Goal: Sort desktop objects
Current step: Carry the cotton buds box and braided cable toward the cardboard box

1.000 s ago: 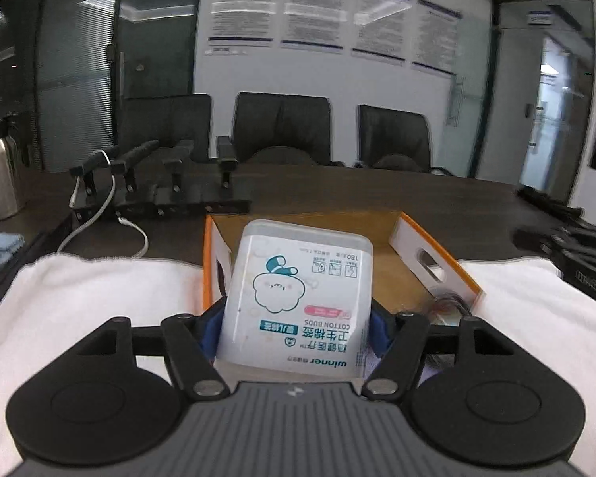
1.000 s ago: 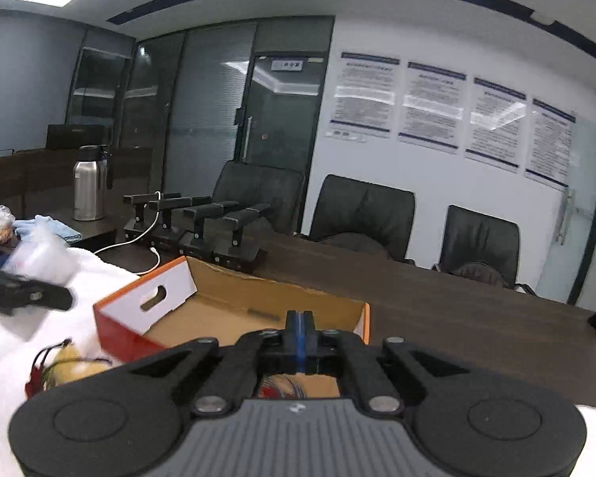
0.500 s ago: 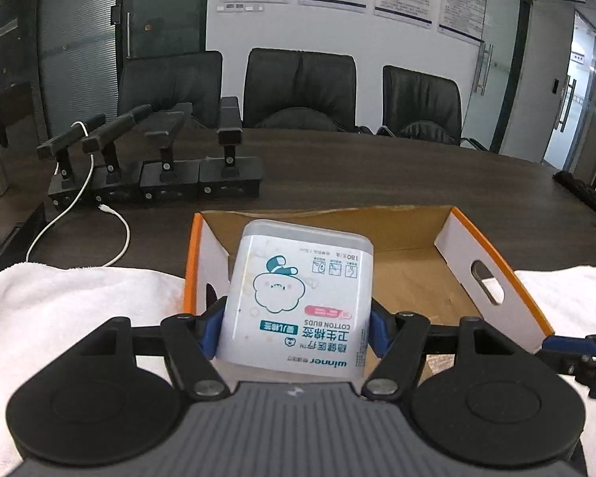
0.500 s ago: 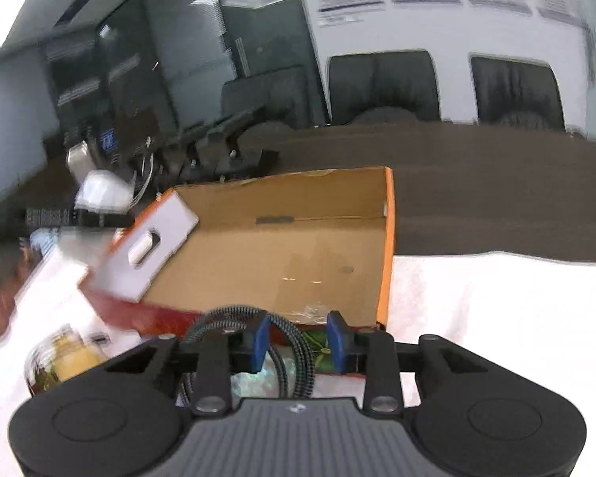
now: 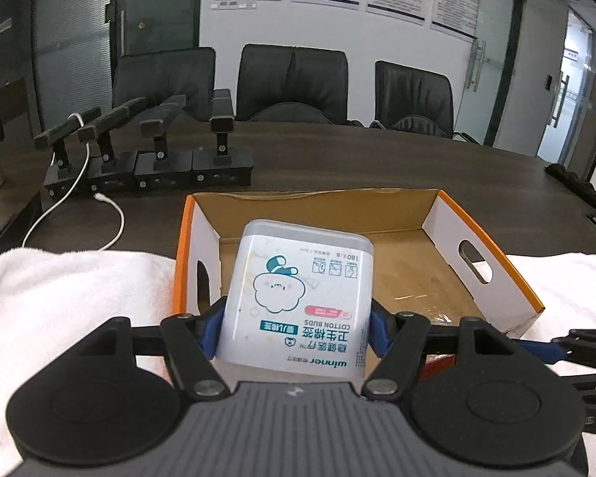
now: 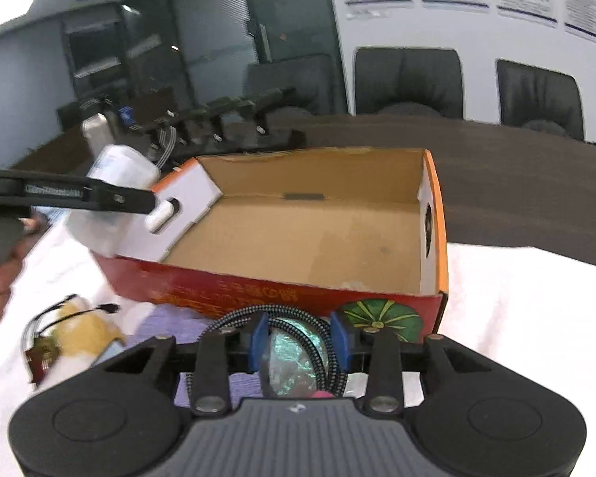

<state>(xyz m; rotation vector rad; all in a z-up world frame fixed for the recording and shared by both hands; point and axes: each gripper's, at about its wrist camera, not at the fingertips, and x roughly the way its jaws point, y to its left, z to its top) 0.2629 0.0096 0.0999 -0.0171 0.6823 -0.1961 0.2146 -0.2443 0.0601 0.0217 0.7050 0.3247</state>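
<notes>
My left gripper (image 5: 296, 318) is shut on a white cotton buds box (image 5: 298, 298), its blue pads pressing both sides. It holds the box tilted over the near left corner of an open orange cardboard box (image 5: 492, 230), whose floor is bare. In the right wrist view the cotton buds box (image 6: 115, 175) shows at the cardboard box's (image 6: 298, 183) left end. My right gripper (image 6: 298, 338) is open in front of the cardboard box, low over the towel. A coiled braided cable (image 6: 234, 316) and a shiny teal wrapper (image 6: 290, 357) lie between its pads.
A white towel (image 5: 79, 290) covers the near table. A yellow object with wires (image 6: 79, 326) and something purple (image 6: 167, 318) lie left of the cable. A row of black stands (image 5: 159, 159) with a white cord (image 5: 79, 206) is behind the box. Office chairs (image 5: 294, 75) line the far edge.
The left gripper carried the cotton buds box forward and lower, over the cardboard box. The right gripper opened, tipped downward and sank around the cable coil.
</notes>
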